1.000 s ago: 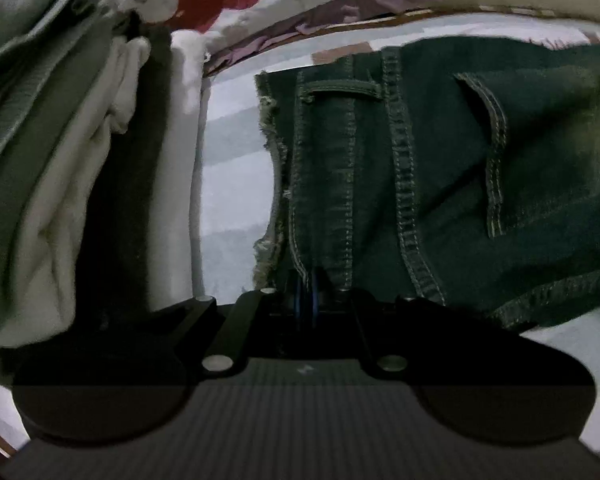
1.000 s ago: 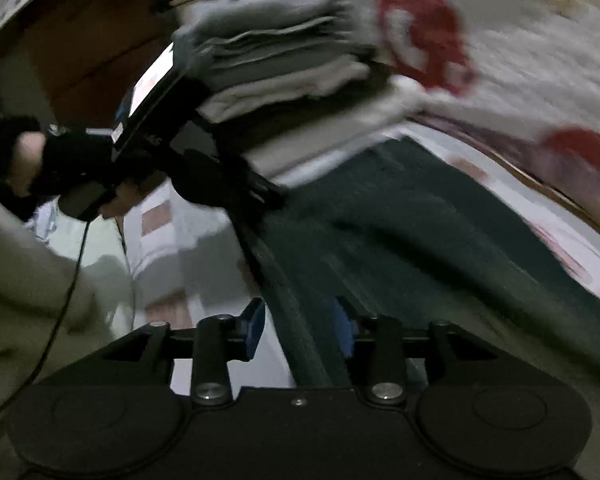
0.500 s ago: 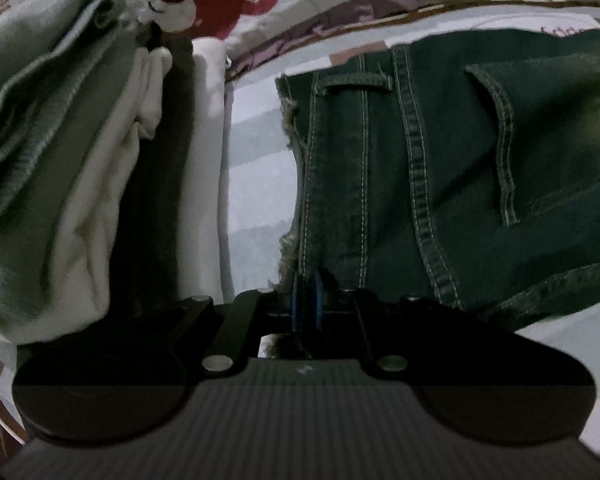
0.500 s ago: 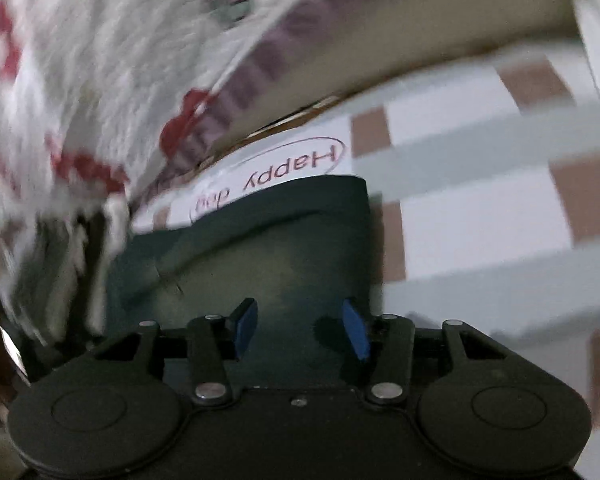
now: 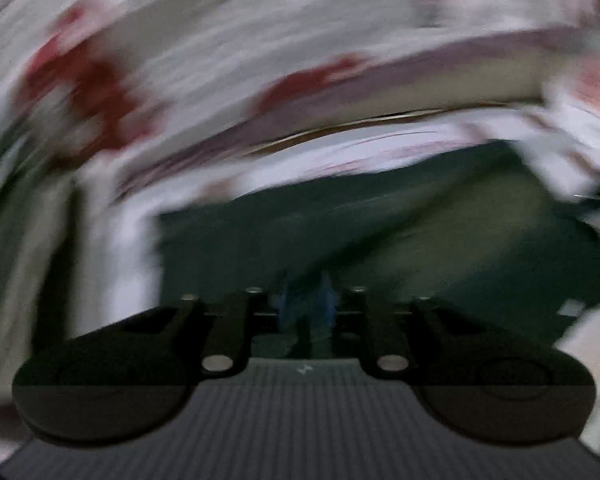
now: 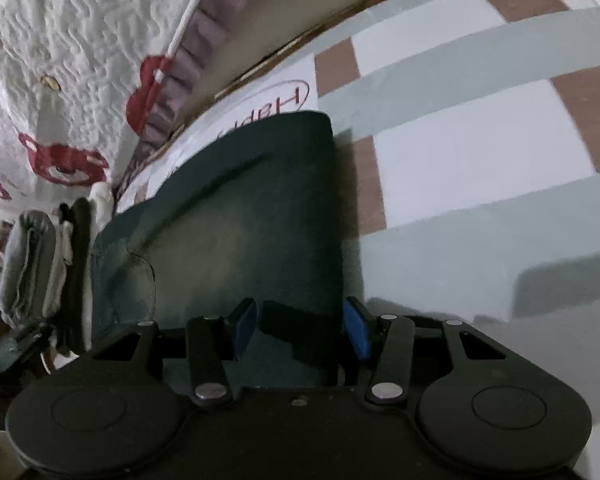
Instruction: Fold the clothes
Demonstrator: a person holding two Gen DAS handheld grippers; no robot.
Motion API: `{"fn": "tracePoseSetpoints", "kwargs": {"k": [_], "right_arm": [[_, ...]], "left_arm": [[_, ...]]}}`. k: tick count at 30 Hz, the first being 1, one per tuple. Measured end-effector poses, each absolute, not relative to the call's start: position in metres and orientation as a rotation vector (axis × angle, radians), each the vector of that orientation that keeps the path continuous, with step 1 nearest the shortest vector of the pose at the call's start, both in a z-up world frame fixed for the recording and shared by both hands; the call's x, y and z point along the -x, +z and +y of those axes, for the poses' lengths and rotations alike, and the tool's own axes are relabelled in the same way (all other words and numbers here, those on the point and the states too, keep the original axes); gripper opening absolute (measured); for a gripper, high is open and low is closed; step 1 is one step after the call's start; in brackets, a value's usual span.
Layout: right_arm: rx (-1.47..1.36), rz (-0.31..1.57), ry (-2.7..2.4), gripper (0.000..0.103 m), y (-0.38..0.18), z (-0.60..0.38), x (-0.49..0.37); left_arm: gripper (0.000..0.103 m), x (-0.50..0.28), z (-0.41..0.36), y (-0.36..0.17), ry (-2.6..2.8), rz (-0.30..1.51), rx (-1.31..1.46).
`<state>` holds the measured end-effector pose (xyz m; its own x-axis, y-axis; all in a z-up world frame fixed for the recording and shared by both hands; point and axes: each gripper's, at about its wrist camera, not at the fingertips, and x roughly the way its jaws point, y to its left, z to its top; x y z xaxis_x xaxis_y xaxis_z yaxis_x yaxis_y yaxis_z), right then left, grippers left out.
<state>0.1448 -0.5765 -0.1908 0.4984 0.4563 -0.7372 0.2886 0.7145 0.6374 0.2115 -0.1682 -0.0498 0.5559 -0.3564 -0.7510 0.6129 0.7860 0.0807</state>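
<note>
Dark green-blue jeans (image 6: 240, 220) lie folded on the checked sheet (image 6: 480, 140), their folded edge running up the middle of the right wrist view. My right gripper (image 6: 302, 330) hovers open over the near end of that edge, blue pads (image 6: 246, 326) apart on either side and not pressing. The left wrist view is heavily blurred by motion. There the jeans (image 5: 380, 240) fill the middle. My left gripper (image 5: 305, 306) is low over them with its jaws opening, a narrow gap between the blue pads. I cannot tell whether cloth is still in that gap.
A stack of folded grey, cream and dark clothes (image 6: 32, 264) stands left of the jeans. A white quilt with red figures (image 6: 80, 40) rises behind, blurred in the left wrist view (image 5: 220, 40). The checked sheet stretches away to the right.
The left wrist view has swung away from the jeans' waistband and blurred, and the left pads have parted. The right gripper has swung from the clothes stack to the jeans' folded edge and widened a little.
</note>
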Motion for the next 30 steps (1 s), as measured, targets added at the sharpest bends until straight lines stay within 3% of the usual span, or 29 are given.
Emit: {"fn": "tracePoseSetpoints", "kwargs": {"k": [1,5,11,16,18,23,26,30], "right_arm": [[-0.804,1.079,0.113,0.054,-0.192,-0.575,-0.145],[-0.758,1.060,0.148,0.052,-0.192,-0.566,-0.142],[-0.782,1.173,0.300,0.048,-0.204,-0.563,-0.129],[-0.701,1.184,0.418,0.025,-0.201,-0.564,-0.123],[-0.652,1.167,0.469,0.023,-0.191,-0.563,-0.122],[-0.384,1.241,0.509,0.022,-0.187,-0.546,-0.127],[-0.459,1.220,0.510,0.025,-0.177,-0.568,-0.130],[-0.700,1.050,0.346,0.030,-0.171,-0.613,-0.138]], "left_arm": [[0.035,-0.209,-0.186,-0.053,-0.662,0.803,-0.349],[0.036,-0.213,-0.242,-0.082,-0.862,0.929,-0.210],[0.036,-0.206,-0.306,-0.121,-0.956,0.991,-0.289],[0.040,-0.197,-0.303,-0.147,-0.964,1.105,-0.296],[0.040,-0.199,-0.291,-0.150,-0.945,1.138,-0.226],[0.040,-0.190,-0.283,-0.149,-0.937,1.164,-0.227],[0.040,-0.191,-0.279,-0.151,-0.940,1.185,-0.202],[0.041,-0.204,-0.267,-0.145,-0.954,1.209,-0.125]]}}
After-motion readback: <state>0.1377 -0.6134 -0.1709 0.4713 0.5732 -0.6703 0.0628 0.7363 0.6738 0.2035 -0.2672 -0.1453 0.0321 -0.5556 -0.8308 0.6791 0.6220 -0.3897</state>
